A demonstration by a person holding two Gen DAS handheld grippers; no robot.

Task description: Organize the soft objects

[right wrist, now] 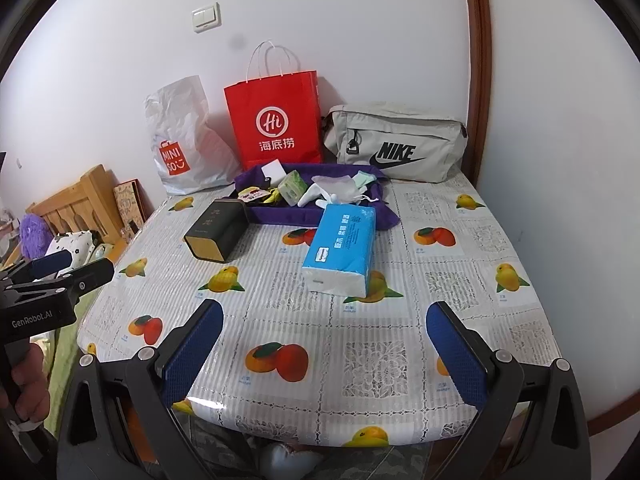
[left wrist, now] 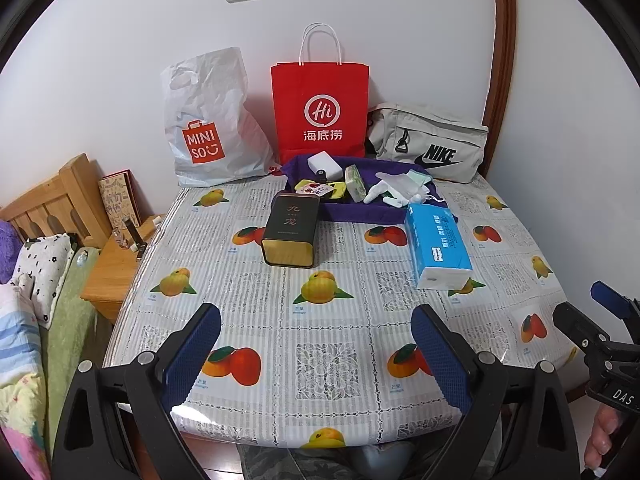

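Both the left gripper (left wrist: 316, 356) and right gripper (right wrist: 326, 356) gape wide, empty, above the table's (right wrist: 500, 320) near edge. The tissue pack (right wrist: 340, 248) lies mid-table, touching the purple tray (left wrist: 360, 213). Only the left view shows a bedside stand (left wrist: 110, 272).

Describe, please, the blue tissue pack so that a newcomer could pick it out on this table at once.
Start at the red paper shopping bag standing against the white wall, then come forward past the purple fabric tray in front of it. The soft blue-and-white plastic-wrapped tissue pack lies flat on the fruit-print tablecloth, its far end against the tray. Unlike the dark rectangular tin beside it, it is bright blue.
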